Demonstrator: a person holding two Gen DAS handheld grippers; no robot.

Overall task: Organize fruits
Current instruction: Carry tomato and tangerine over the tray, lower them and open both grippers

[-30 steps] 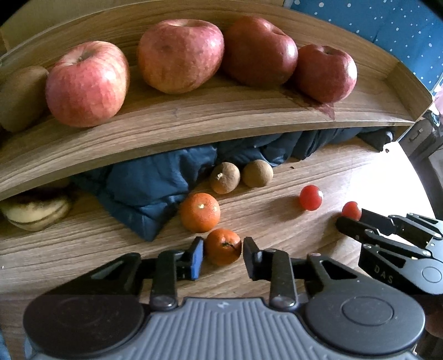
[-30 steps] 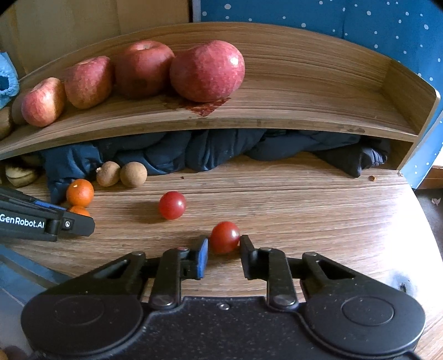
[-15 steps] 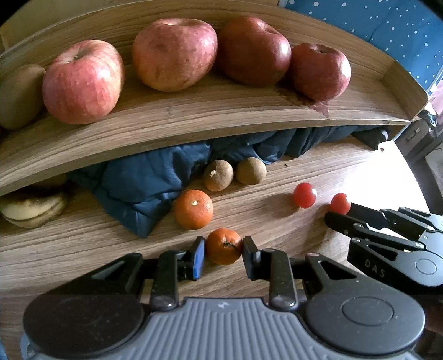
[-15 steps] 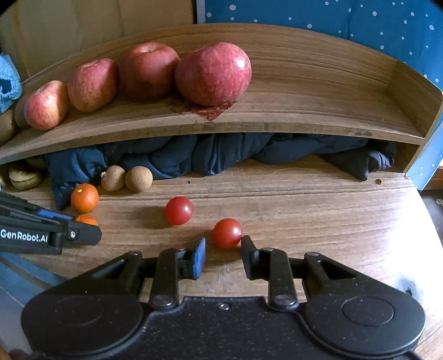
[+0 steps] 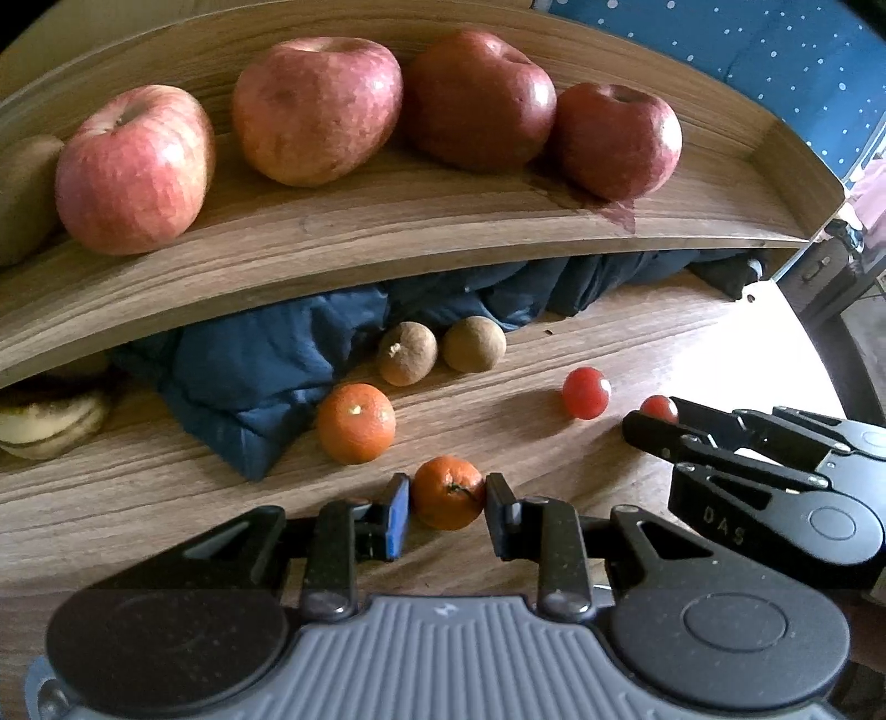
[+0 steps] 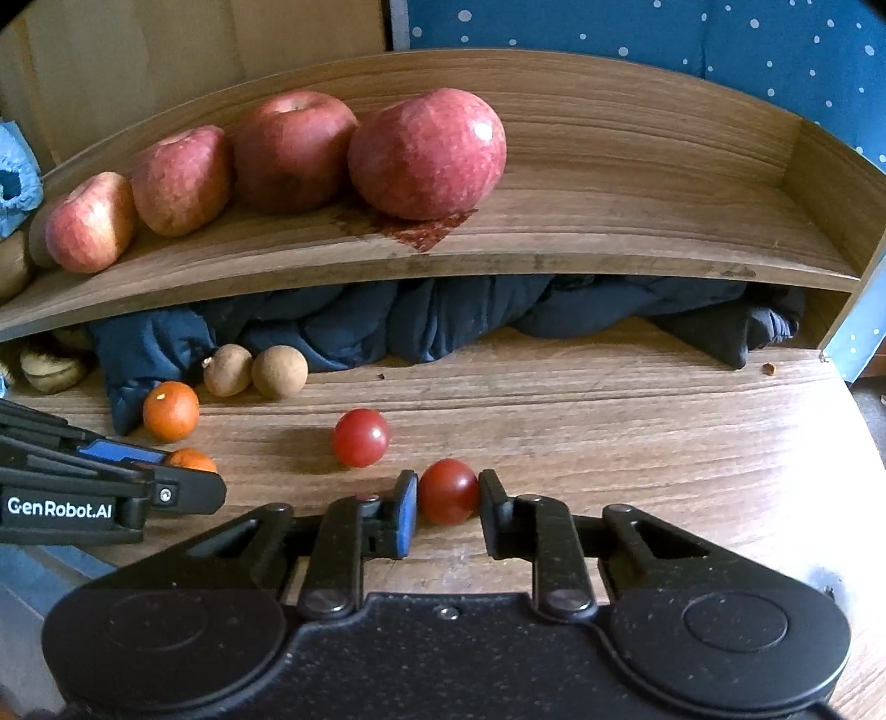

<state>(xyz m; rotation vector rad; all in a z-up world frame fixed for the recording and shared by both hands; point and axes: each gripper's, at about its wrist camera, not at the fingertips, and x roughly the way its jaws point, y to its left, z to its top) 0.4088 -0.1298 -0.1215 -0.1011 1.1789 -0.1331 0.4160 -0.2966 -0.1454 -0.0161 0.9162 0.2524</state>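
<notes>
A wood-grain table (image 6: 637, 432) stands before a blue wall covering with white dots (image 6: 692, 33), and it carries a raised wooden shelf (image 6: 609, 221) that runs across its back. Dark blue cloth (image 6: 443, 321) is bunched in the gap under the shelf.

Four red apples (image 5: 315, 105) sit in a row on the left part of the shelf, a reddish stain under the rightmost one; the right part of the shelf is bare. A kiwi (image 5: 25, 194) lies at the row's left end. Below the shelf on the left lies a pale, browned fruit (image 5: 52, 423) I cannot identify.

On the table, two brown longans (image 5: 407, 354) rest side by side against the cloth. Just in front of them sits a mandarin (image 5: 357, 423), and nearer still a smaller mandarin (image 5: 448, 493) lies between the jaws of the left gripper (image 5: 447, 512). Those jaws stand close on either side of it; whether they press it I cannot tell.

To the right, a cherry tomato (image 6: 361, 437) sits free on the table. A second cherry tomato (image 6: 448, 490) lies just beside it, between the jaws of the right gripper (image 6: 447, 512), which flank it narrowly; contact is unclear.
</notes>
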